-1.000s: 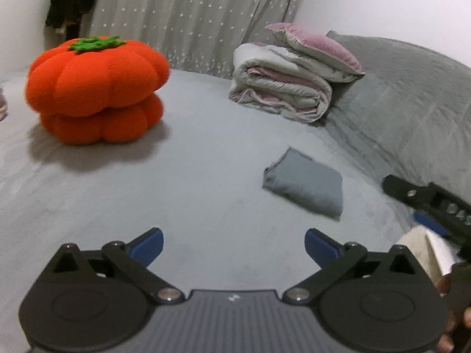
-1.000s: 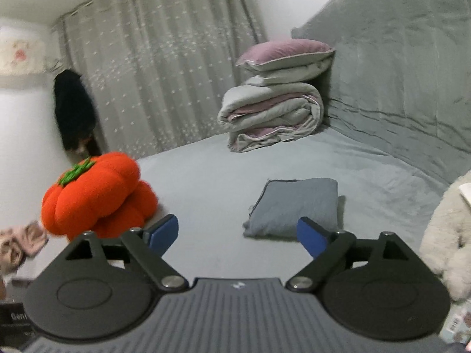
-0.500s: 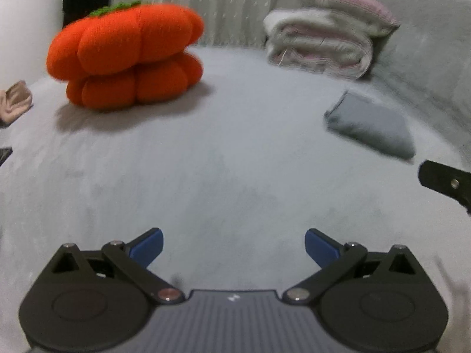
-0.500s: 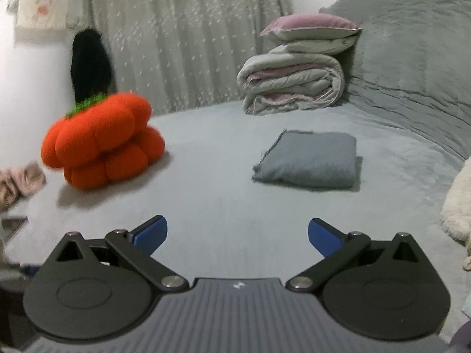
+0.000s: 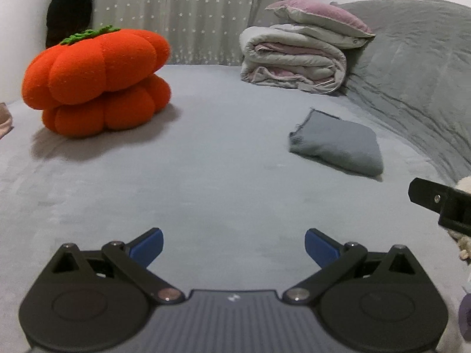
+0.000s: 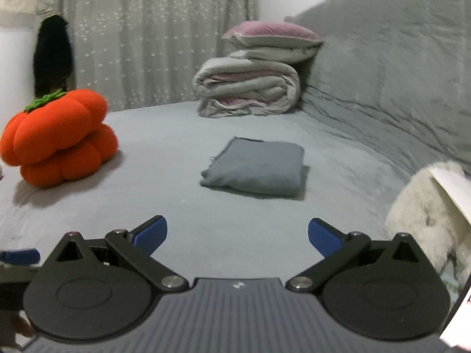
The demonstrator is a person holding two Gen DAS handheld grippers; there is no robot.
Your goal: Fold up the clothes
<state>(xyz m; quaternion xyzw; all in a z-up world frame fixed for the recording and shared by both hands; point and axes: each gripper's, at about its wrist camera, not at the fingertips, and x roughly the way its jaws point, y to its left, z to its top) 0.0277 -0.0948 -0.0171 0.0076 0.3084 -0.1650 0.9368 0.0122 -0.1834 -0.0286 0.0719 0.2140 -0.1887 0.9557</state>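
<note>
A: The folded grey-blue knit garment lies as a neat rectangle on the grey bed, out ahead of us, between the orange plush pumpkin cushion and the padded grey headboard.

B: Agreed. From the left view the garment sits off to our right, well apart from both tools. We judge that piece done: edges squared, nothing trailing.

A: And our tools? The right tool stands with its blue pads spread as wide as they go, only bare bed between them.

B: The left tool is likewise spread wide and holds nothing. Its pads hover just over the sheet, as far as we can tell.

A: So what is left? We see no other loose clothing on the bed. There is a bit of pink fabric at the far left edge, but we cannot tell what it is.

B: The rolled white-and-pink duvet with 1 pink pillow on top looks like bedding, not our job. We'd judge the task finished, or waiting on a fresh garment.
</note>
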